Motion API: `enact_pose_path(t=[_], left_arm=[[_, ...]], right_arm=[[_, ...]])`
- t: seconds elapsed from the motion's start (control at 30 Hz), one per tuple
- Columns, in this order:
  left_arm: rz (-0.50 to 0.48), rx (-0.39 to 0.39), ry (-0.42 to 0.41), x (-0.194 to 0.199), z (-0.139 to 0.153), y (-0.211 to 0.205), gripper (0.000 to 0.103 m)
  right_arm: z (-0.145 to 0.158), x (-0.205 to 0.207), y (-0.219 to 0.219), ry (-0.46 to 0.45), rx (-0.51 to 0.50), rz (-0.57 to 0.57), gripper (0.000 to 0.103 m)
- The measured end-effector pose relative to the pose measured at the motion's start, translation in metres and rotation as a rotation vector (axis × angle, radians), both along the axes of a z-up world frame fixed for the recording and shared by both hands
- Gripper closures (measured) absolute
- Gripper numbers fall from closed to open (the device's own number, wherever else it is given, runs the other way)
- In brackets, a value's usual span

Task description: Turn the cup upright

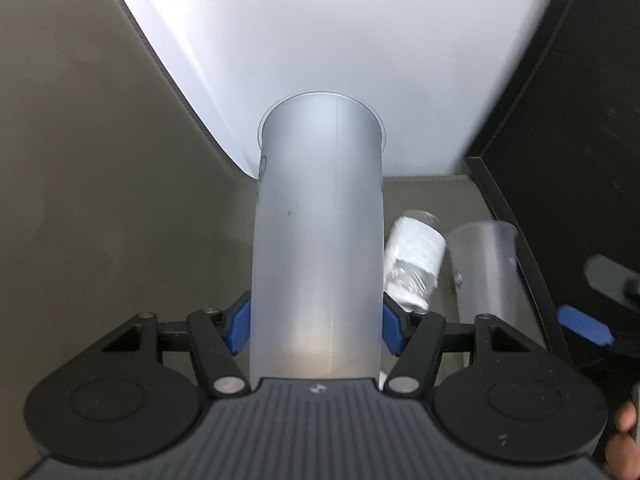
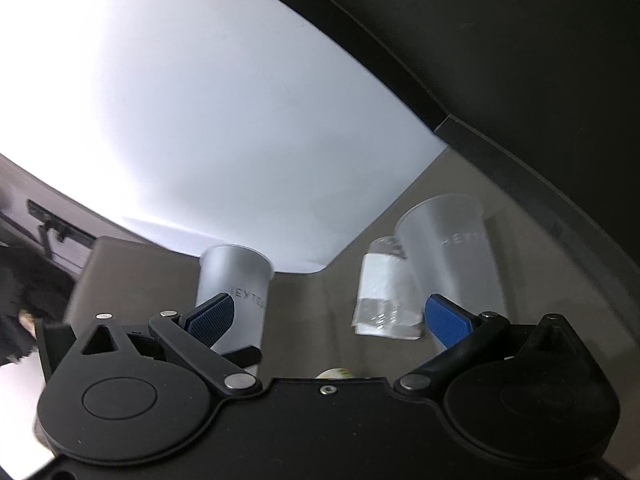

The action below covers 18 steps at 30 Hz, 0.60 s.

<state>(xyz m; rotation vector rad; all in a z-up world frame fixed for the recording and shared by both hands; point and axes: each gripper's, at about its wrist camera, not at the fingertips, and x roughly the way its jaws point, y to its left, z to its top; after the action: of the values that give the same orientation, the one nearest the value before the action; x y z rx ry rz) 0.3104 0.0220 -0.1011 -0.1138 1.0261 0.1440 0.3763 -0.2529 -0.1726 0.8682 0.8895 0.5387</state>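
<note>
The left tongs (image 1: 316,326) pinch a tall frosted translucent plastic cup (image 1: 318,224) near its closed base, blue pads pressed to either side. Its long axis runs straight out along the fingers, the wide rim at the far end, so it looks close to upright, which I judge to leave only a setting-down. The right tongs (image 2: 332,318) are spread and hold nothing. To the right stand a clear plastic bottle with a white label (image 1: 414,264) and a second frosted cup (image 1: 486,268), close by. The grey-brown table (image 1: 100,200) lies open to the left; a dark panel (image 1: 580,120) walls the right.
</note>
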Motion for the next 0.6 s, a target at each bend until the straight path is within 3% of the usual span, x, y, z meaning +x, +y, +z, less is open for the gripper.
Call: enact_pose_path(t=[0.4,0.6], left_arm=[[-0.090,-0.008,-0.019,-0.064,0.008,-0.023,0.041],[-0.152,0.000,-0.026,-0.096,0.014,-0.035,0.041]], right_arm=[[0.001,-0.019,0.023,0.040,0.209,0.119,0.000],[0.004,-0.031,0.037,0.057,0.258,0.176,0.000]])
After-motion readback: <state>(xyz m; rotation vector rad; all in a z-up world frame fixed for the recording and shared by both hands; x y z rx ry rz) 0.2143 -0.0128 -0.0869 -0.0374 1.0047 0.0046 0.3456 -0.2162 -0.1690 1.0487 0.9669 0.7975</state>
